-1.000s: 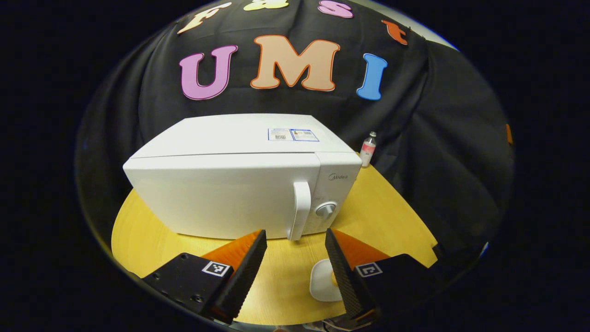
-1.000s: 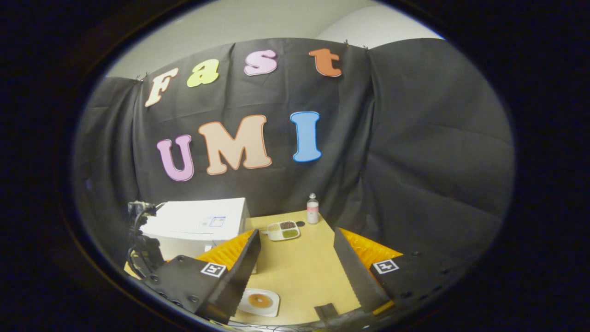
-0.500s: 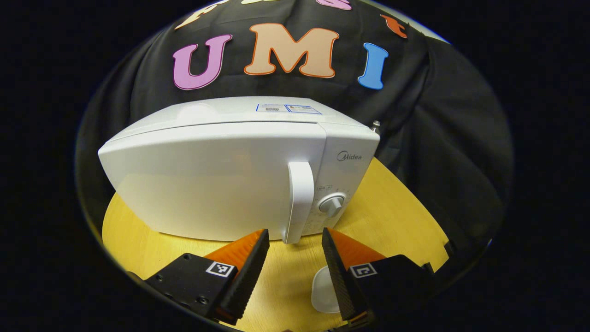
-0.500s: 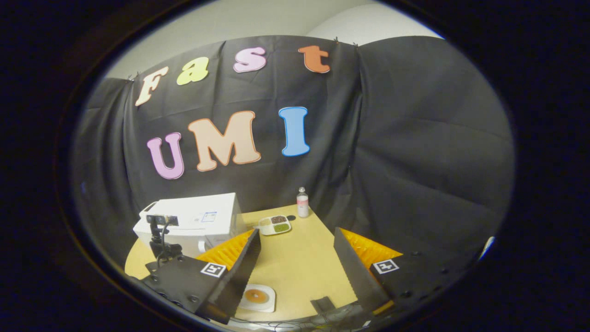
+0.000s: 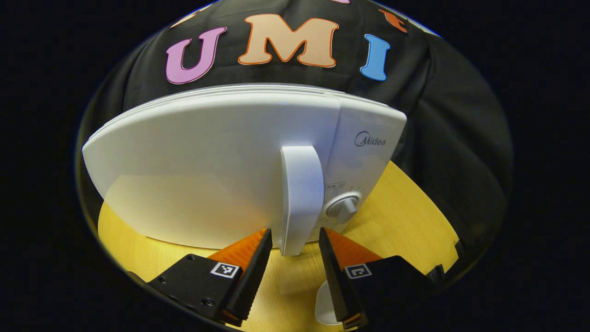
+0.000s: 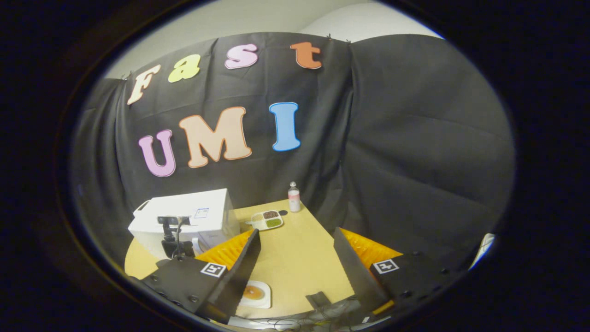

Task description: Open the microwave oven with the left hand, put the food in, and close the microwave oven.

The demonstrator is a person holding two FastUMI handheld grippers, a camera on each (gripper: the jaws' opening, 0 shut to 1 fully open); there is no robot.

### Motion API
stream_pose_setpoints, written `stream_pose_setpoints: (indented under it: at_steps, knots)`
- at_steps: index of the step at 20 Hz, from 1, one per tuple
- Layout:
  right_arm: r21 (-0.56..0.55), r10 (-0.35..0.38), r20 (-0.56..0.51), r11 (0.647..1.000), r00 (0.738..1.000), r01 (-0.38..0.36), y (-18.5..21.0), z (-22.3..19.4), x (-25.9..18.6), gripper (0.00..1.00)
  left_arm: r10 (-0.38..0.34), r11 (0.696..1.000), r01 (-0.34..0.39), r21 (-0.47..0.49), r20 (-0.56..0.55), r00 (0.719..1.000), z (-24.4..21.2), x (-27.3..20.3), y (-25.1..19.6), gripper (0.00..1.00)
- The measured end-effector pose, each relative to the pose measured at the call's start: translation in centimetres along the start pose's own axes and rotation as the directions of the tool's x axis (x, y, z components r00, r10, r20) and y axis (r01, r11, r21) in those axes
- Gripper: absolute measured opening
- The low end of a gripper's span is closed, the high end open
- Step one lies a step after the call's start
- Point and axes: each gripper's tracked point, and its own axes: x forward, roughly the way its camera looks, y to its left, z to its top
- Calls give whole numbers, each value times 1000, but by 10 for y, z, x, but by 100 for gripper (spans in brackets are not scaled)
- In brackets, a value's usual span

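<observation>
Left gripper (image 5: 295,242) fingers spread either side of the shut white microwave's (image 5: 221,166) handle (image 5: 300,198), not gripping; right gripper (image 6: 297,242) spread wide above the yellow table (image 6: 295,263), food plate (image 6: 254,293) below.

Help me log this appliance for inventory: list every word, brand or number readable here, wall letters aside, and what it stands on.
"Midea": on the control panel of the microwave oven.
Small print above the dial: too small to read.
The sticker on the oven's top and the label on the bottle: too small to read.
</observation>
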Motion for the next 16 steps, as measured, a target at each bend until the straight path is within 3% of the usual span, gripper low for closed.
stream_pose_setpoints:
  at_steps: [5,12,13,16]
  knots:
    - [4,-7,-22,1000,1000,7,0,-10,1,99,5,1000,-6,-22,-21,1000,-6,8,-2,70]
    - [5,19,-44,1000,999,-18,8,-18,5,99,89,994,-93,-51,-62,994,-11,16,9,35]
    - [6,23,-48,1000,999,-22,8,-19,5,92,101,994,-104,-37,-72,992,-13,17,9,34]
    - [8,35,-52,999,998,-34,10,-21,6,92,127,991,-129,-19,-76,989,-13,17,7,26]
